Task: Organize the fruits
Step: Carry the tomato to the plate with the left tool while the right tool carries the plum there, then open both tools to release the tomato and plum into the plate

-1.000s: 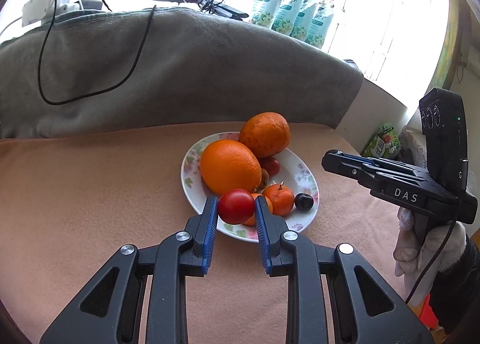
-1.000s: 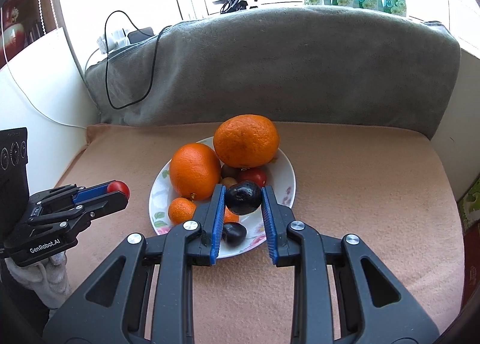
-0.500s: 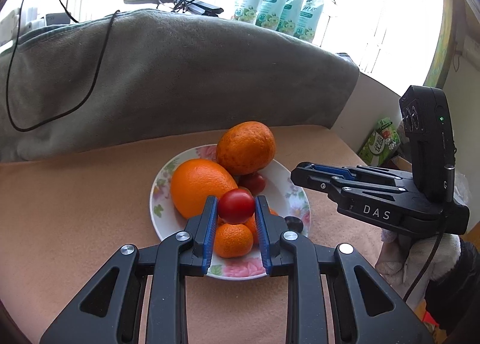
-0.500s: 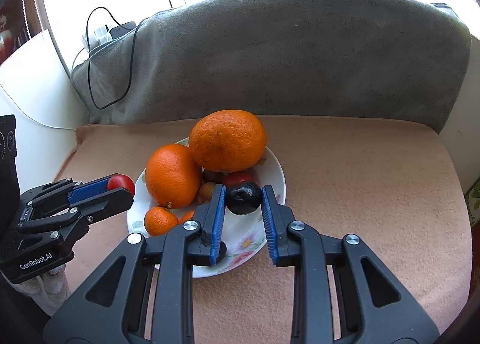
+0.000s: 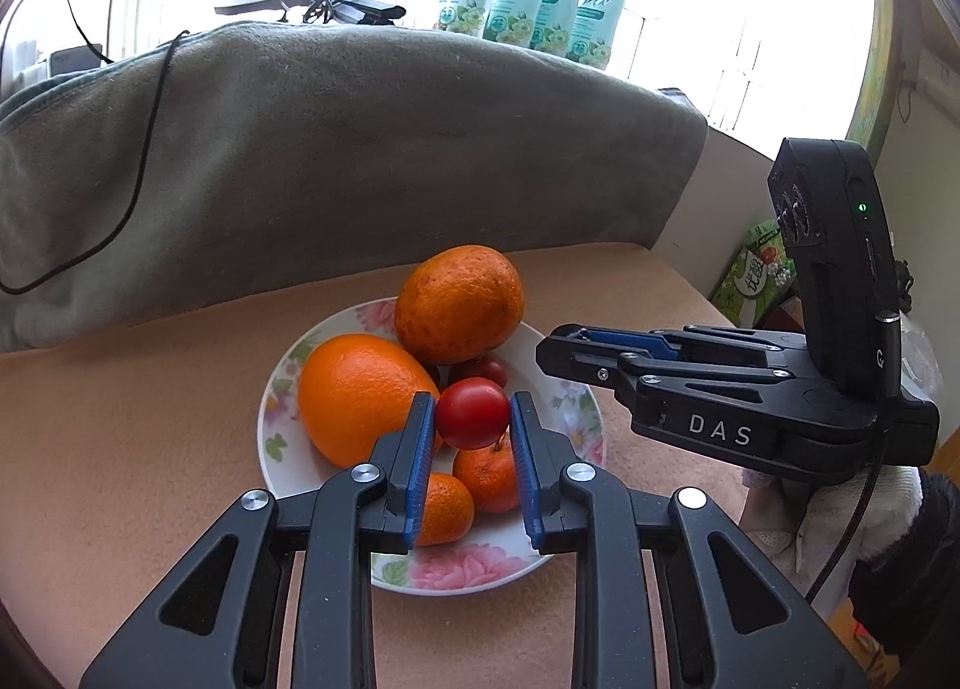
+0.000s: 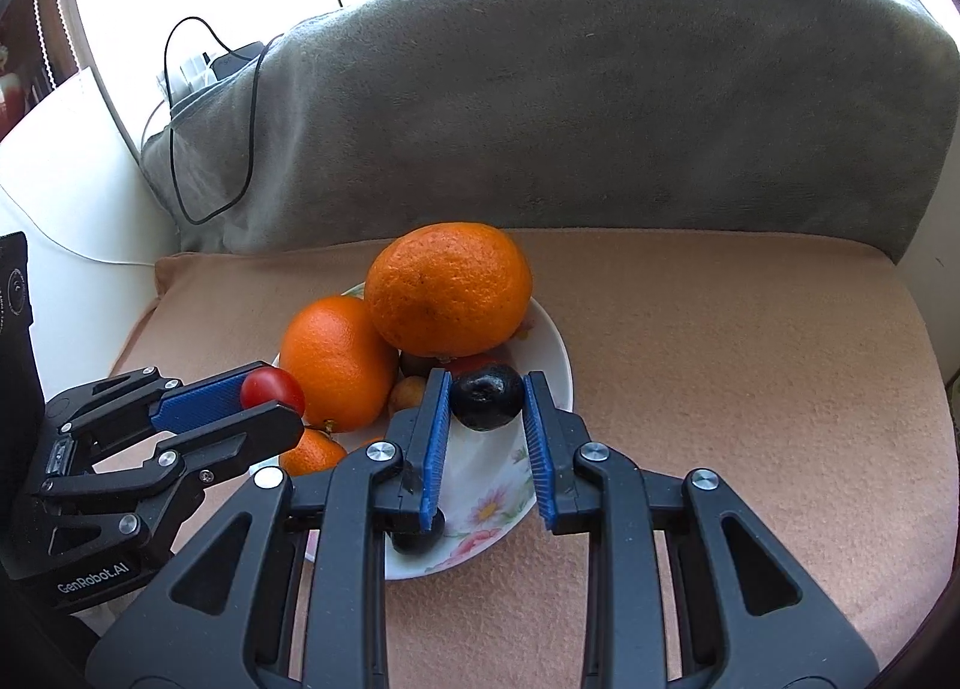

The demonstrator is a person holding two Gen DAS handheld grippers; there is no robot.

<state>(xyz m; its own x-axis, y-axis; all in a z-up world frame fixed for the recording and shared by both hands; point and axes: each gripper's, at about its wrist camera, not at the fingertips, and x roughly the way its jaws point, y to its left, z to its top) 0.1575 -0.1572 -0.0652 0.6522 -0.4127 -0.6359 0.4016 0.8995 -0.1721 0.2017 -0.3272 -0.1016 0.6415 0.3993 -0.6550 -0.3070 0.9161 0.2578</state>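
- left gripper (image 5: 471, 419) pinches a red cherry tomato (image 5: 472, 413) just above the floral plate (image 5: 462, 569).
- right gripper (image 6: 487, 398) pinches a dark round fruit (image 6: 486, 395) over the same plate.
- two big oranges (image 5: 459, 302) and small tangerines (image 5: 489, 476) lie on the plate, which sits on a peach cloth (image 5: 132, 449).

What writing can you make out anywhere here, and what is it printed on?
"DAS": side of the right gripper.
"GenRobot.AI": side of the left gripper.
"72": pouches on the windowsill; their other print is too small to read.
Green box: characters too blurred to read.
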